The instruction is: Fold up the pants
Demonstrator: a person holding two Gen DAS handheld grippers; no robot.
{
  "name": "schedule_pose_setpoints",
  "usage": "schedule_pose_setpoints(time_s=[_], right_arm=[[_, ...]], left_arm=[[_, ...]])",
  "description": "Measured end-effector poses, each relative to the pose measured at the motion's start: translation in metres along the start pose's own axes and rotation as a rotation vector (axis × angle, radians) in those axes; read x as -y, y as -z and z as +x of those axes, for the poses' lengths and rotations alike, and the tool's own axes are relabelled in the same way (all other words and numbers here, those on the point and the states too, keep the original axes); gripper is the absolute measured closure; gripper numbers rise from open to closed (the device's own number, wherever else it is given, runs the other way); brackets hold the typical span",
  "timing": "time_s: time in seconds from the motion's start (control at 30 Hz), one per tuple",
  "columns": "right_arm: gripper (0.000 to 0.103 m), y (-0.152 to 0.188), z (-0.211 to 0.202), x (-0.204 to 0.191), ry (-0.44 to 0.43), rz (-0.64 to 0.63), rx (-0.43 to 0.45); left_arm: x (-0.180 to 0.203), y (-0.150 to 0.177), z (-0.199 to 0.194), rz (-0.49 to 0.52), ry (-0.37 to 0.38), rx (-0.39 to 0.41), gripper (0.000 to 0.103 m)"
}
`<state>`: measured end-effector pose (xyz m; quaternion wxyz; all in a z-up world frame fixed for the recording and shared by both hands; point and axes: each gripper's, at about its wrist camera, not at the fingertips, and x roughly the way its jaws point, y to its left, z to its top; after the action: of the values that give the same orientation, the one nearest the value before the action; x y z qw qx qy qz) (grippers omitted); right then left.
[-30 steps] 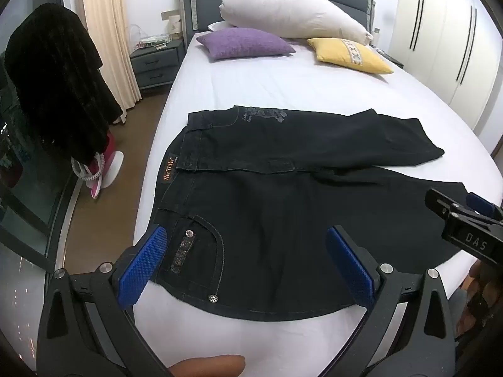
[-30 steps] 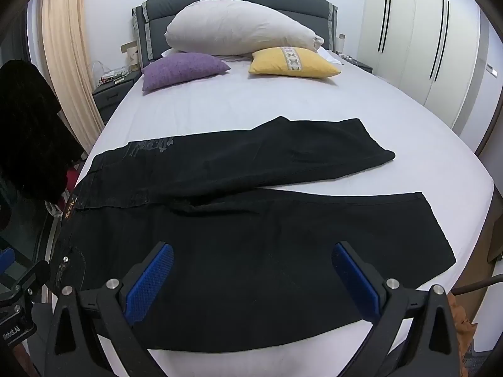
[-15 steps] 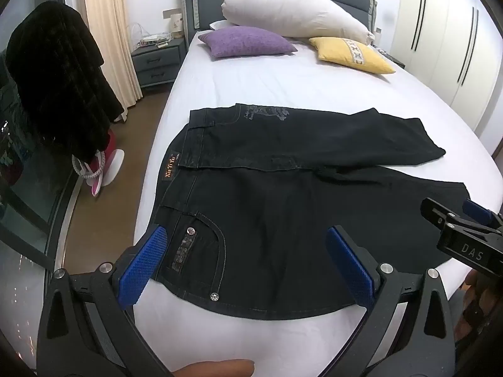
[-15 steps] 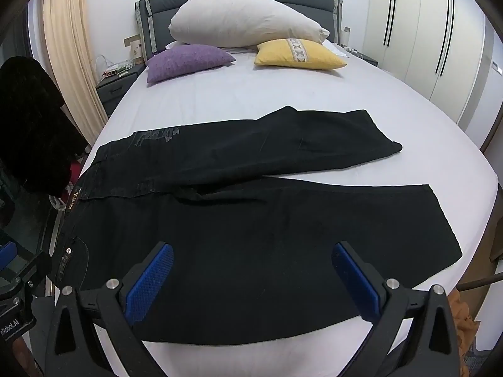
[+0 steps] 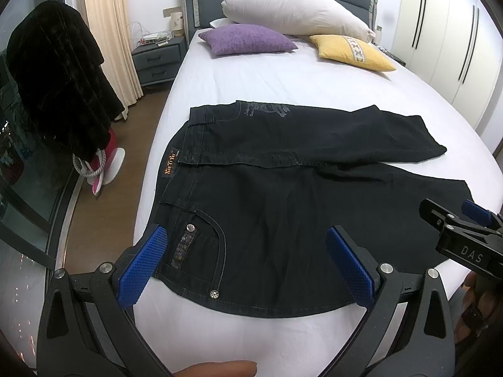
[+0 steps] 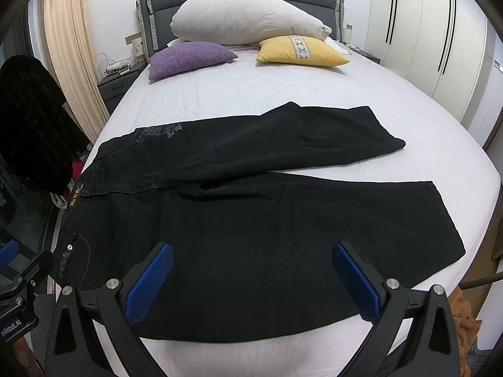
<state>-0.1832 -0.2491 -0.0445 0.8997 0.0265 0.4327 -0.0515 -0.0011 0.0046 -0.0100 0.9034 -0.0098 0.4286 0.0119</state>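
Note:
Black pants [image 5: 283, 194] lie flat on the white bed [image 5: 283, 88], waistband at the left, both legs running right, spread slightly apart. They also show in the right wrist view [image 6: 251, 220]. My left gripper [image 5: 248, 267] is open and empty, hovering over the near waist pocket with its studs. My right gripper [image 6: 251, 279] is open and empty, above the near leg's front edge. The right gripper's body also shows at the right of the left wrist view [image 5: 462, 235].
A white pillow [image 5: 292, 9], a purple cushion [image 5: 245, 39] and a yellow cushion [image 5: 352, 51] lie at the headboard. A nightstand [image 5: 157, 59] and a chair draped in black clothing [image 5: 56, 88] stand left of the bed. Wardrobe doors [image 5: 456, 31] line the right.
Both grippers have drawn back and risen a little; the pants sit slightly lower and farther in both views. The pants have not moved.

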Motion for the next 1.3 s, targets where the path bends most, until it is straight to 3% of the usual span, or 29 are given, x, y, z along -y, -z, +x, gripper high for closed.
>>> schedule_pose_setpoints(time_s=[1.3], right_arm=[[0.0, 0.0024, 0.0009, -0.0021, -0.001, -0.002, -0.007]], left_arm=[[0.0006, 0.0021, 0.0021, 0.001, -0.001, -0.006, 0.0]])
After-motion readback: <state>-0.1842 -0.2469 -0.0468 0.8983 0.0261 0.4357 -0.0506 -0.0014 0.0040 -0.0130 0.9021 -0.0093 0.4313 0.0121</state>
